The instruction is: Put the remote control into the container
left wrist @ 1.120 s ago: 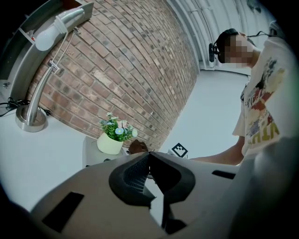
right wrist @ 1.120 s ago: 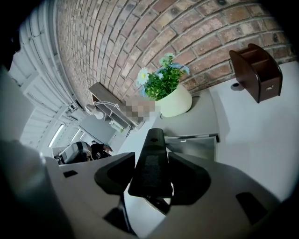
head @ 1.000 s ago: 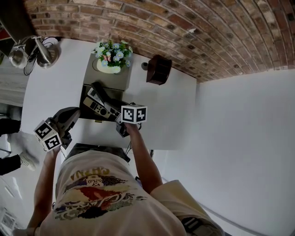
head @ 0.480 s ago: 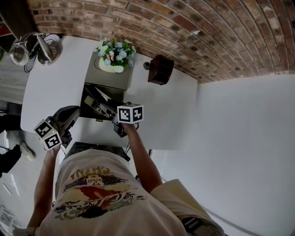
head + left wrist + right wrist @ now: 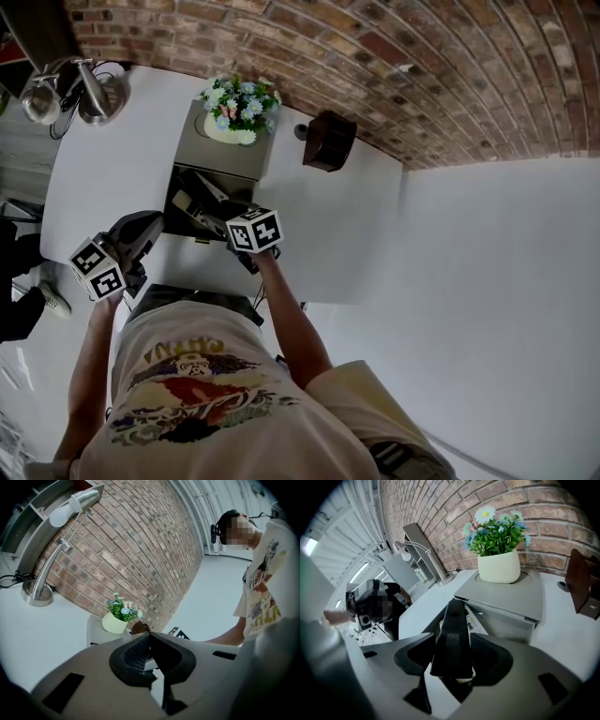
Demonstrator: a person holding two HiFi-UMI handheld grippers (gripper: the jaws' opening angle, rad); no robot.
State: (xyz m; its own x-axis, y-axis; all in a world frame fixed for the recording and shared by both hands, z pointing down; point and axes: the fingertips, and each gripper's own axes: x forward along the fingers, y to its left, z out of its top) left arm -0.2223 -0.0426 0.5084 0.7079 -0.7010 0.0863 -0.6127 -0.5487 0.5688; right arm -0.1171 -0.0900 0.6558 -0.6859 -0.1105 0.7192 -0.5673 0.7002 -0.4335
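Office or studio corner, by the look of it. You stand at a long white bench (image 5: 108, 178) set against a bare brick wall (image 5: 394, 56). On it are a steel desk lamp (image 5: 86, 94) with its cord (image 5: 10, 578) and a pot of flowers (image 5: 236, 103). There are shelves (image 5: 47, 496) above the lamp, and the floor (image 5: 487, 309) is pale and smooth.

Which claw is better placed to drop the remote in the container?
Right. The right claw grips the remote, aimed at the open container. The left claw is shut, empty, off to the side.
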